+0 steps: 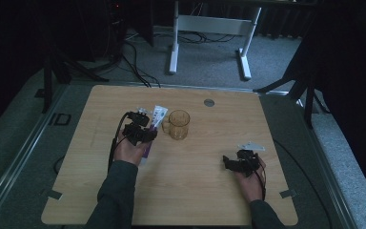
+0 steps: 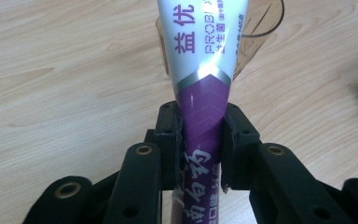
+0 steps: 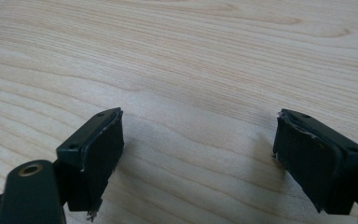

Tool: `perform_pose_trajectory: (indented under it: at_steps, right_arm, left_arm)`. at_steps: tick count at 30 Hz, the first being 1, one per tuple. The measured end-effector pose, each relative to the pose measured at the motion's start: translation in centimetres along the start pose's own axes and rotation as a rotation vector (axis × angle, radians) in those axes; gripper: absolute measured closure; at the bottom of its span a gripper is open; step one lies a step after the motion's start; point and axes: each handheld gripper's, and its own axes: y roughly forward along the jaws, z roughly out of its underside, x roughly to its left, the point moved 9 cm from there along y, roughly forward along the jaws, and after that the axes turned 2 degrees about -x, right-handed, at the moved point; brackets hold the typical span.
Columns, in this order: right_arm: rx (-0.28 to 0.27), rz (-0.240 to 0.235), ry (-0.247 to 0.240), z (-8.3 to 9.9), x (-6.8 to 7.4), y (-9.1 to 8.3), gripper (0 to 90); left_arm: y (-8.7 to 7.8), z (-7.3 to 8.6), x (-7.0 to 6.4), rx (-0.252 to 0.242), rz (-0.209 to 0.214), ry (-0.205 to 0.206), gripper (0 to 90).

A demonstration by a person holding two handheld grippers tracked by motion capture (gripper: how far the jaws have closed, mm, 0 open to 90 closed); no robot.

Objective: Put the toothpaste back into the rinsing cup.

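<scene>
A white and purple toothpaste tube (image 2: pixel 205 70) with printed characters is clamped at its purple part by my left gripper (image 2: pixel 201 140). In the high view the tube (image 1: pixel 159 116) points up and right toward a clear amber cup (image 1: pixel 179 124), and my left gripper (image 1: pixel 140 129) sits just left of that cup. The cup's rim (image 2: pixel 261 23) shows behind the tube's white end. My right gripper (image 1: pixel 228 162) rests low at the right of the table, its jaws wide apart over bare wood (image 3: pixel 198 140) with nothing between them.
The wooden table (image 1: pixel 195 191) has a small round grey insert (image 1: pixel 209 102) near its far edge. Beyond the table stand a white desk frame (image 1: pixel 209 28) and loose cables (image 1: pixel 133 62) on a grey floor. Dark stands flank both sides.
</scene>
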Motion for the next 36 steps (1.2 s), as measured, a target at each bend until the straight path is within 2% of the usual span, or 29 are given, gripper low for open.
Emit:
perform_pose_trajectory:
  at_steps: [19,23,36]
  right_arm:
    - [0.000,0.000,0.000,0.0,0.0,0.0,16.0]
    - [0.000,0.000,0.000,0.0,0.0,0.0,16.0]
    - [0.000,0.000,-0.001,0.0,0.0,0.0,16.0]
  left_arm:
    - [-0.3,-0.9,-0.1,-0.050,-0.005,0.008,71.6]
    - [-0.2,-1.1,0.0,-0.056,-0.012,0.023,71.6]
    - [0.0,-1.8,0.0,-0.088,-0.013,0.014,71.6]
